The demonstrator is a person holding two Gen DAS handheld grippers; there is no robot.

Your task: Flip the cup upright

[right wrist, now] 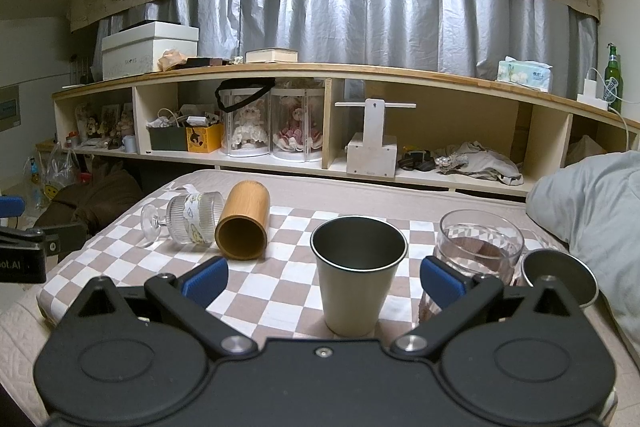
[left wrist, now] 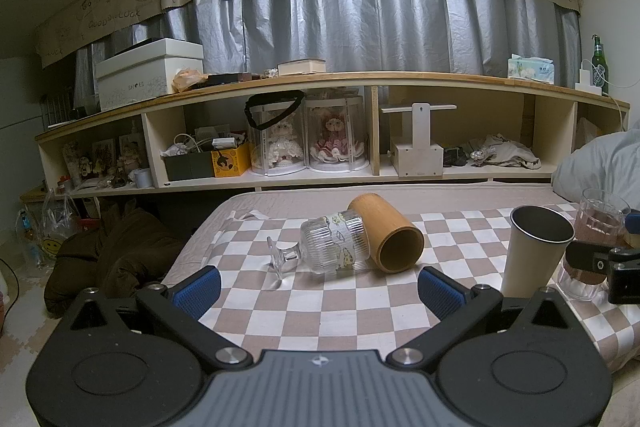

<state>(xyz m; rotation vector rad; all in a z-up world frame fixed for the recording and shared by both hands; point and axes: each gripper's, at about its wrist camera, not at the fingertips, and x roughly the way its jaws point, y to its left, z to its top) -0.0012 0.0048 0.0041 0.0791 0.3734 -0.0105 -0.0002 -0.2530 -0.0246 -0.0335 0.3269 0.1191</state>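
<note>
A ribbed glass goblet (left wrist: pixel 328 247) lies on its side on the checkered cloth (left wrist: pixel 320 311), foot to the left, touching a bamboo cup (left wrist: pixel 386 233) that also lies on its side, mouth toward me. My left gripper (left wrist: pixel 318 287) is open just in front of them, empty. In the right wrist view the goblet (right wrist: pixel 188 215) and bamboo cup (right wrist: pixel 244 221) are at the left. My right gripper (right wrist: pixel 322 281) is open around an upright steel cup (right wrist: pixel 356 275), its pads apart from it.
An upright steel cup (left wrist: pixel 534 251) and clear glass tumbler (left wrist: pixel 592 239) stand at the right. The tumbler (right wrist: pixel 476 247) and a small steel cup (right wrist: pixel 558 273) stand right of my right gripper. A pillow (right wrist: pixel 592 219) lies far right. A shelf unit (left wrist: pixel 320 131) stands behind.
</note>
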